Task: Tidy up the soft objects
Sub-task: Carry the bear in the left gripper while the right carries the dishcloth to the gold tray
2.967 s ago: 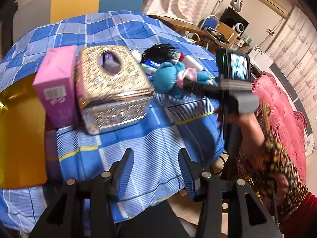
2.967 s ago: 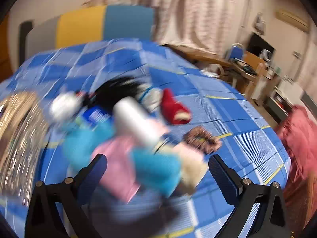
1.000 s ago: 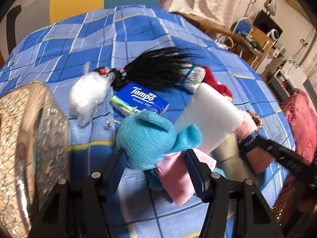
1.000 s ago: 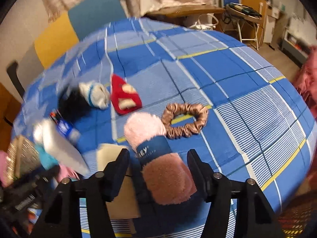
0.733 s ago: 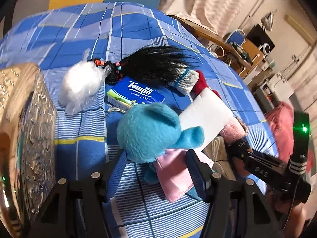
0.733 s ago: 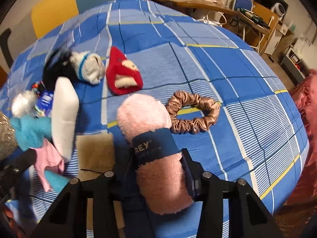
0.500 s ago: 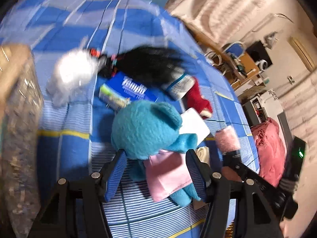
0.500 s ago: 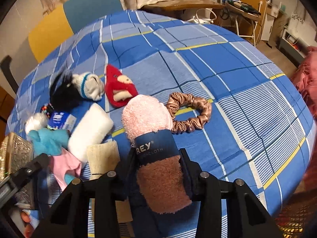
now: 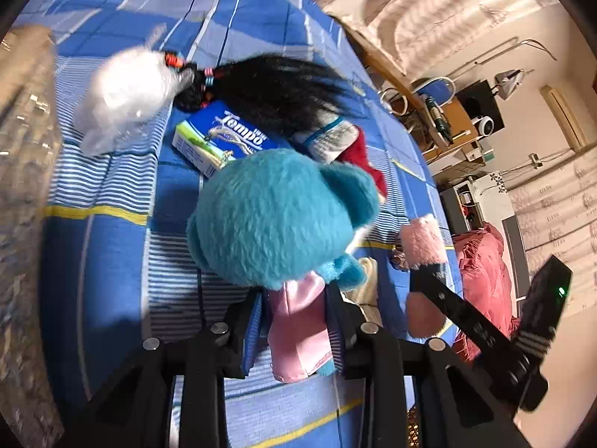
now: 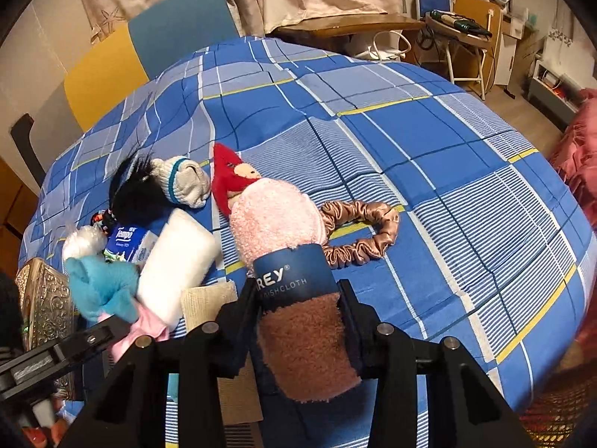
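Note:
A teal plush toy in a pink dress lies on the blue checked tablecloth. My left gripper straddles its pink dress, and its jaws are closing with the pads pressing on the fabric. In the right wrist view the same toy sits at the far left. My right gripper is shut on a rolled pink dishcloth with a dark blue paper band, held just above the cloth. That roll also shows at the right of the left wrist view.
Near the toy lie a Tempo tissue pack, a black hair piece, a white plastic bag, a grey sock and a red plush. A satin scrunchie, white pad, beige cloth and gold tissue box are close by.
The left jaws have narrowed onto the plush toy's pink dress, and the left view has rolled. The right jaws have shut on the dishcloth roll and held it since.

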